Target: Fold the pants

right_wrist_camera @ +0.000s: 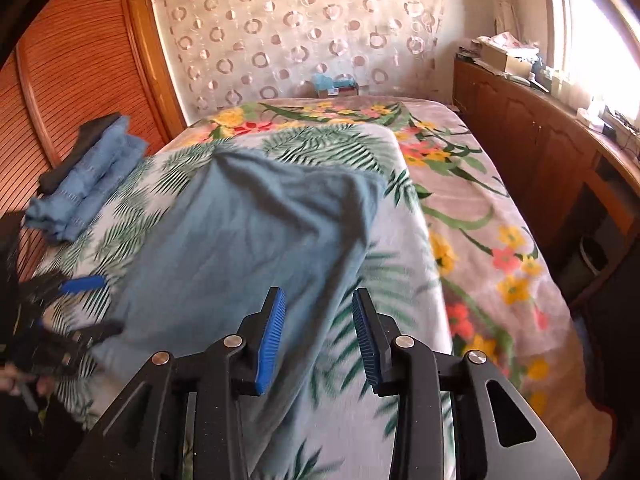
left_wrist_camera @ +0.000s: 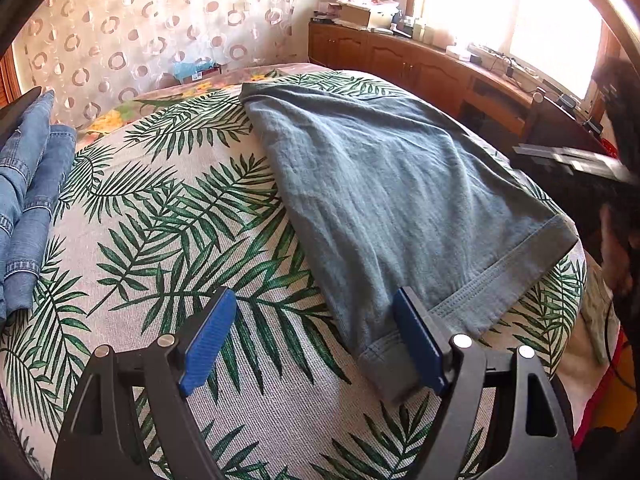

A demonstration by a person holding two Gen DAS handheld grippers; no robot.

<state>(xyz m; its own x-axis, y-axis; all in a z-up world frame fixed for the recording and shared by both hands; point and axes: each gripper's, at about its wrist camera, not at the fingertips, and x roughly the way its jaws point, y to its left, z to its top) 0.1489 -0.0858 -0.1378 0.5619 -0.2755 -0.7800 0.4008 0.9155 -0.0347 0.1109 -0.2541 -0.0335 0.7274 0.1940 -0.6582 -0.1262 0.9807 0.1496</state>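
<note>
The bed (right_wrist_camera: 472, 216) fills both views, its flowered blanket (right_wrist_camera: 492, 240) partly covered by a palm-leaf sheet (left_wrist_camera: 168, 216). On that sheet lie the grey-blue pants (left_wrist_camera: 384, 200), folded to a broad flat panel, with the waistband at the near edge of the bed and the far end reaching toward the patterned curtain (right_wrist_camera: 296, 36). At the far left edge of the sheet sits a pile of folded blue jeans (left_wrist_camera: 28, 200), well apart from the pants, with a dark garment (right_wrist_camera: 80, 148) beneath or behind it. A wooden cabinet (right_wrist_camera: 532, 148) runs along the window side, its top crowded with boxes and small items too blurred to name.

The left tongs (left_wrist_camera: 316, 340) angle down over the near corner of the pants, spread wide; the right-hand pad (left_wrist_camera: 416, 340) rests against the waistband corner, while the other pad (left_wrist_camera: 208, 340) stands over bare sheet, so nothing is pinched.

The right tongs (right_wrist_camera: 318, 336) tilt down above the pants' right edge, parted about halfway and empty, cloth showing below the gap. The picture is smeared with motion.
</note>
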